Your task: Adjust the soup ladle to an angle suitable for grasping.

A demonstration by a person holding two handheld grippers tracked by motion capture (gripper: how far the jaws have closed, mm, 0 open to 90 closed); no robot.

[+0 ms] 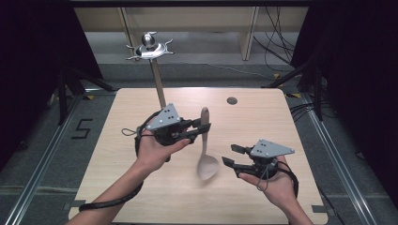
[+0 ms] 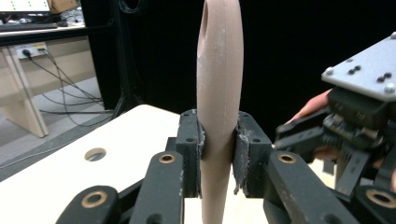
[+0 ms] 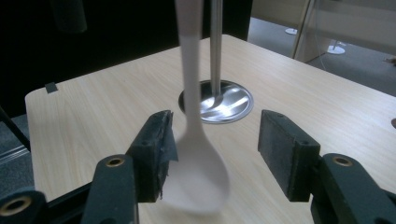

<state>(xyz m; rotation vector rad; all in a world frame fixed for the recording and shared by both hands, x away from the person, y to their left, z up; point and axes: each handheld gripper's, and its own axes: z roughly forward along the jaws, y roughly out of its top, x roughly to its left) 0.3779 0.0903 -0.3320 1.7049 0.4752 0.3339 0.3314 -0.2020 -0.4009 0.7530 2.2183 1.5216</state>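
The left gripper [image 1: 202,131] is hovering over the table [image 1: 122,140] centre, its fingers [image 2: 189,154] clamping the spoon [image 1: 205,154]. Nearer the table's right edge, the right gripper [image 1: 233,155] is resting with fingers spread apart.

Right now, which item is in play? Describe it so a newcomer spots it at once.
Start at the light wooden table and look to its middle. Above it hangs a pale wooden spoon, handle up and bowl down, with the left gripper clamped on the handle. It is the only utensil held off the tabletop; the right gripper stands open beside its bowl.
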